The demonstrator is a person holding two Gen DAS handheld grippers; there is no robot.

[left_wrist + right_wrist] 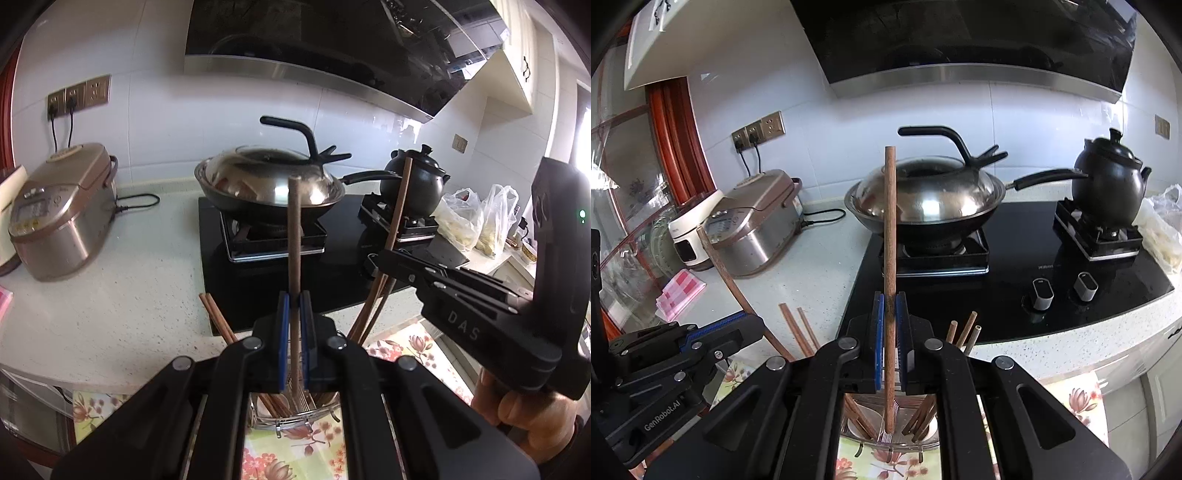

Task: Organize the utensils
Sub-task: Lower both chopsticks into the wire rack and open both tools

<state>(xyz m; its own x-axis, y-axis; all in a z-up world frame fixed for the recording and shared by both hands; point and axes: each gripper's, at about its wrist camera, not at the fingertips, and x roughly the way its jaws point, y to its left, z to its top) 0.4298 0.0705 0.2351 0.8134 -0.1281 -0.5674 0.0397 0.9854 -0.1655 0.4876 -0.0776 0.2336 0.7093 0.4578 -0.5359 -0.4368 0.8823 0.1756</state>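
**Student:** What does each tool hold at this moment?

**Tutor:** The left gripper (294,306), black with blue pads, is clamped narrow on a long brown wooden chopstick (294,236) that stands nearly upright between its jaws. The right gripper (890,314), of the same build, is likewise closed tight on a second brown wooden chopstick (889,236), also near upright. Each tool appears in the other's view: the right one at the right edge of the left camera's picture, the left one at the lower left of the right camera's.

**Student:** Where do the remaining utensils sit?

**Tutor:** Below both grippers stands a wire-mesh metal utensil holder (886,443) on a floral-patterned cloth (1078,398). Several loose wooden chopsticks (964,330) lean out of it in different directions. The lower end of each held stick reaches down toward the holder; whether it is touching the mesh cannot be told.

**Student:** How far along is the organizing?

**Tutor:** Probably early or midway. Two sticks are in hand, one per tool, while the rest are splayed unsorted in the holder. No destination for the sticks is visible on the speckled white countertop (812,266), so where they belong cannot be judged. The lidded steel wok (923,199) and black clay pot (1108,184) on the stove play no part.
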